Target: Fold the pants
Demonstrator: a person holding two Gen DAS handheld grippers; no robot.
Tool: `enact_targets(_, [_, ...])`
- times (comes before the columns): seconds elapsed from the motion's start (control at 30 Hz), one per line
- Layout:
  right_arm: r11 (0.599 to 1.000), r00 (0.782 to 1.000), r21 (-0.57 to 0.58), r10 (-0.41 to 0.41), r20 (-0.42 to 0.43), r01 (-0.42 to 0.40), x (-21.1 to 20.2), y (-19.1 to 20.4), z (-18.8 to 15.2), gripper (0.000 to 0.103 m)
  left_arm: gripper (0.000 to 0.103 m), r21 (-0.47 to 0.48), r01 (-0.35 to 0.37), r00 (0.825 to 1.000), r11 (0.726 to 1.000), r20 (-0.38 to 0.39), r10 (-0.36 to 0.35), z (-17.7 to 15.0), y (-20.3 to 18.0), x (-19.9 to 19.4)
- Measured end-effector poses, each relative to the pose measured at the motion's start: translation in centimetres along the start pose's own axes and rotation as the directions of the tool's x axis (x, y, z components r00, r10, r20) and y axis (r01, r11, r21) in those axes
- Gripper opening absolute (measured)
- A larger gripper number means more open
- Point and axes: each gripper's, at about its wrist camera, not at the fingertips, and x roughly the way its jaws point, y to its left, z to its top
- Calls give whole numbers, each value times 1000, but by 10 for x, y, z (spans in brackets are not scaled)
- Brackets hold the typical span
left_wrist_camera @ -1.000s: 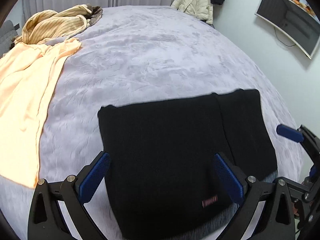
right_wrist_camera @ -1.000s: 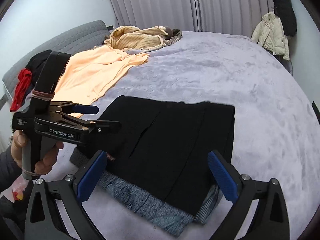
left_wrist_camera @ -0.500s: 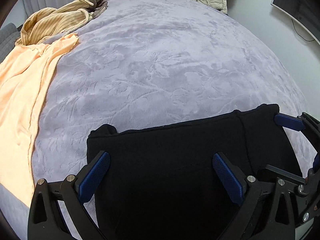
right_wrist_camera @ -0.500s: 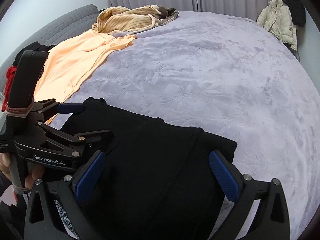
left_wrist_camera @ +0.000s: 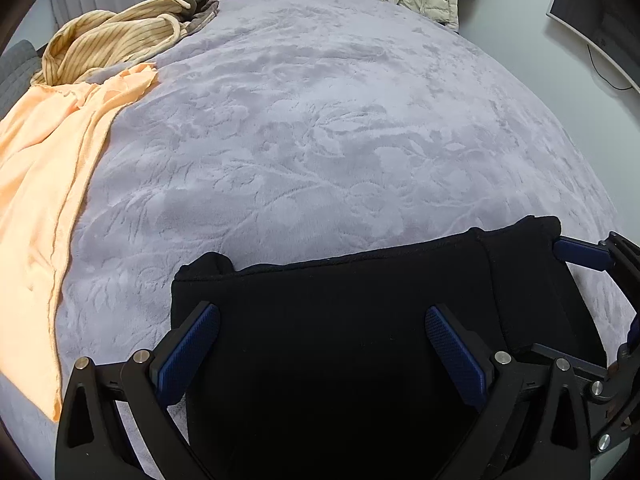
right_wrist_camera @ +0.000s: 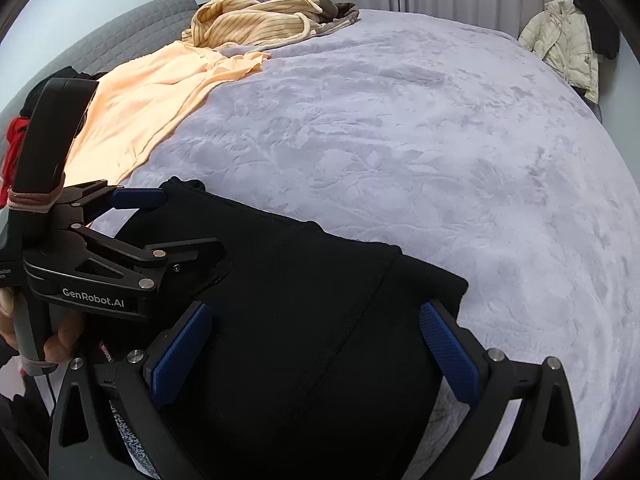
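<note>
While both grippers hang low over the near edge of the bed, here's how things sit:

pants: black pants lie folded into a flat dark block at the near side of the bed, with a seam running down the right part; same pants fill the bottom of the right wrist view

left gripper: left gripper has its blue pads spread wide apart over the black fabric, gripping nothing; from the right wrist view the left gripper sits at the left corner of the pants, a bare hand around its handle

right gripper: right gripper is spread wide too, both pads hovering over the pants, nothing pinched; whether the pads touch the cloth I can't tell

bed: grey-lilac blanket with a leafy embossed pattern, pants resting straight on it

other clothes: peach garment along the left side, well apart from the pants; striped yellow top bunched at the far corner

wall side: cream puffer jacket hanging beyond the far right edge
</note>
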Motion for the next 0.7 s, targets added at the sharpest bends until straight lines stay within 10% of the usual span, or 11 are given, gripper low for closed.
enact_targets(0.33, [994, 994, -37, -107, 18, 107, -19, 24, 15, 103, 103, -96, -39, 997, 995, 58, 45, -6, 19, -39])
enact_targets(0.47, [992, 991, -10, -129, -27, 129, 1, 23, 19, 103, 103, -150, -109, 993, 983, -51, 102, -4, 32, -17])
enact_targets(0.7, [991, 993, 64, -115, -33, 117, -11, 23, -10, 103, 103, -261, 32, 996, 965, -75, -53, -33, 52, -15])
